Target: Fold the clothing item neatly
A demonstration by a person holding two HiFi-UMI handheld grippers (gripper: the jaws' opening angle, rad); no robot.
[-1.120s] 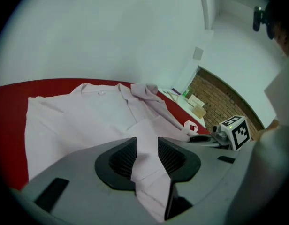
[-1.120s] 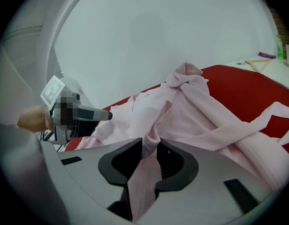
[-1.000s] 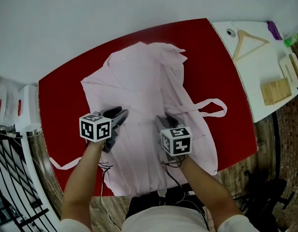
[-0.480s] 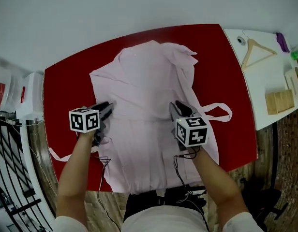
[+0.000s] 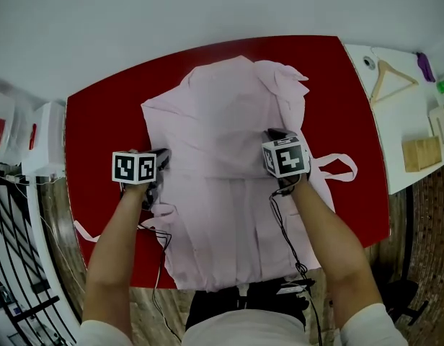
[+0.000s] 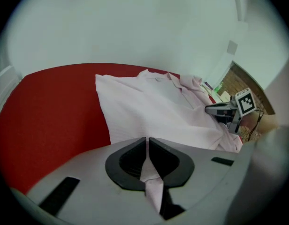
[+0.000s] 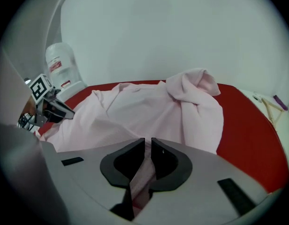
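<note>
**Head view:** shows the pink garment (image 5: 222,128) spread over most of the red table (image 5: 99,135) and spilling off its near edge. Places the left gripper (image 5: 161,163) at the cloth's left edge and the right gripper (image 5: 276,137) at its right edge, both mid-table. Alone takes in a wooden hanger (image 5: 391,78) on the white side table (image 5: 395,135) right of the red table.

**Left gripper view:** reveals what stays hidden from above, with jaws just drawn together, pinching a pink fold.

**Right gripper view:** likewise just closing, clamped on a pink fold. Adds a white bottle (image 7: 60,67) past the red table's left end.
</note>
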